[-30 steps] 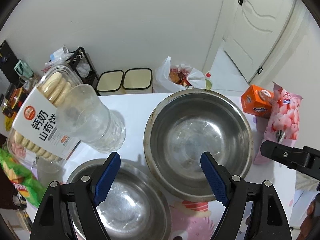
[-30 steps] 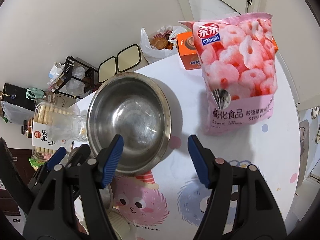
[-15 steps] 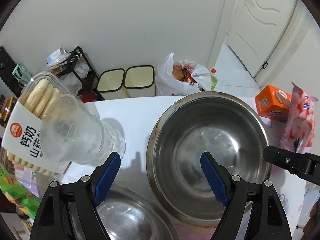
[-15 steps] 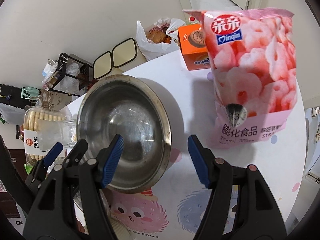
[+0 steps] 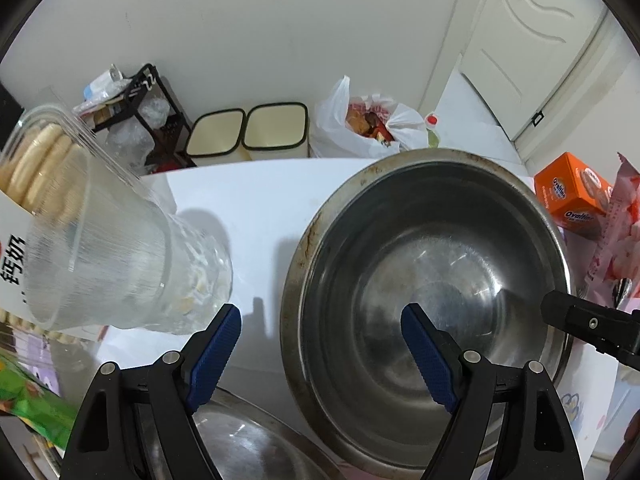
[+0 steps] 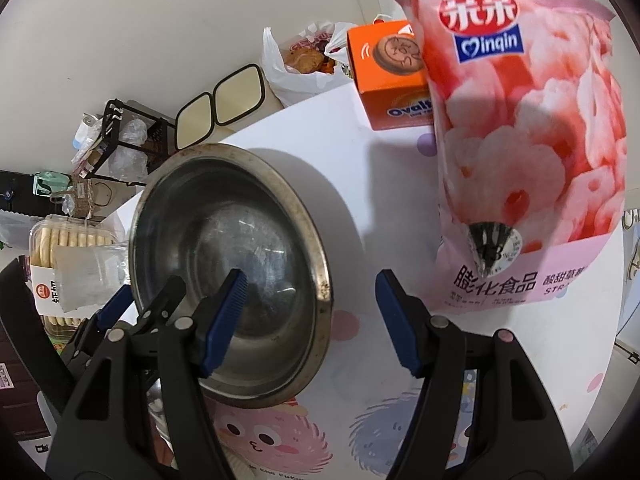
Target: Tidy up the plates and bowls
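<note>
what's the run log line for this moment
left gripper open astride large steel bowl rim | right gripper open astride opposite rim | nothing held

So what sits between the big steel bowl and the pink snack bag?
Nothing: in the right wrist view, only bare white tabletop lies between the big steel bowl and the pink snack bag.

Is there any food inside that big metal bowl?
No, the big metal bowl is empty; in the left wrist view its bare, scuffed steel bottom shows with nothing lying in it.
</note>
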Motion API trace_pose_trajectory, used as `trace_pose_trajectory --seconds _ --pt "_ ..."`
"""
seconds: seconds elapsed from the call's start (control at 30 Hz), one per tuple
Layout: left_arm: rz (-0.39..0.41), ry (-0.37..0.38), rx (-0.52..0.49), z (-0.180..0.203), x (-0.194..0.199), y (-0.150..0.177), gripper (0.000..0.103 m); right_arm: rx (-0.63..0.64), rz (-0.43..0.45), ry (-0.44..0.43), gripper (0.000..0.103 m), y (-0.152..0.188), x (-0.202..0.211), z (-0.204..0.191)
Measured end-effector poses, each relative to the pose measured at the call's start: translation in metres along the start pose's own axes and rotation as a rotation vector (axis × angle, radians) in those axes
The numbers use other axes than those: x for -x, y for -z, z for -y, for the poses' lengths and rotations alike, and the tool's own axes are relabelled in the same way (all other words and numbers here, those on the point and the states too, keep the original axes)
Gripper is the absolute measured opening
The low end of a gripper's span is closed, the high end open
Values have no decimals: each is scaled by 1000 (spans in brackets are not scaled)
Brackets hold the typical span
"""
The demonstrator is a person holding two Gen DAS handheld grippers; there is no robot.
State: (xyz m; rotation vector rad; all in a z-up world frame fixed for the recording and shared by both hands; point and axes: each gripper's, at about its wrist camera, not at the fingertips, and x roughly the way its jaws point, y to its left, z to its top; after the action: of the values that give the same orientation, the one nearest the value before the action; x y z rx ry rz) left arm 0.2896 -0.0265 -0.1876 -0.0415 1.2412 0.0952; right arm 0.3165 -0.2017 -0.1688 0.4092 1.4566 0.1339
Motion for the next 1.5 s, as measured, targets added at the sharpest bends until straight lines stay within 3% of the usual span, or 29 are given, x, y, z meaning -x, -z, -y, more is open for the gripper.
trace_pose_trajectory --seconds 0.2,0.37,0.43,0.47,0.5,0.7,1.03,1.5 --pt "-41 -4 27 0 -13 3 82 0 -28 2 68 -1 -11 5" --pt "-67 -40 -9 11 -19 5 68 17 -33 -10 66 -1 -13 4" --pt "-79 -36 -15 16 -21 6 54 40 -43 -3 51 -1 -15 0" --pt "-76 -43 -21 18 -20 7 55 49 -53 -3 38 -1 -16 -2" --pt "-70 -51 -18 19 -19 8 54 54 -59 6 32 0 -17 -4" --pt "-59 -52 -3 13 -15 10 39 41 -51 28 12 -2 -13 6" --pt "-26 -53 -1 12 0 12 31 44 -17 1 13 1 6 9" --pt "37 -46 -11 10 32 27 29 66 46 -32 13 17 30 6"
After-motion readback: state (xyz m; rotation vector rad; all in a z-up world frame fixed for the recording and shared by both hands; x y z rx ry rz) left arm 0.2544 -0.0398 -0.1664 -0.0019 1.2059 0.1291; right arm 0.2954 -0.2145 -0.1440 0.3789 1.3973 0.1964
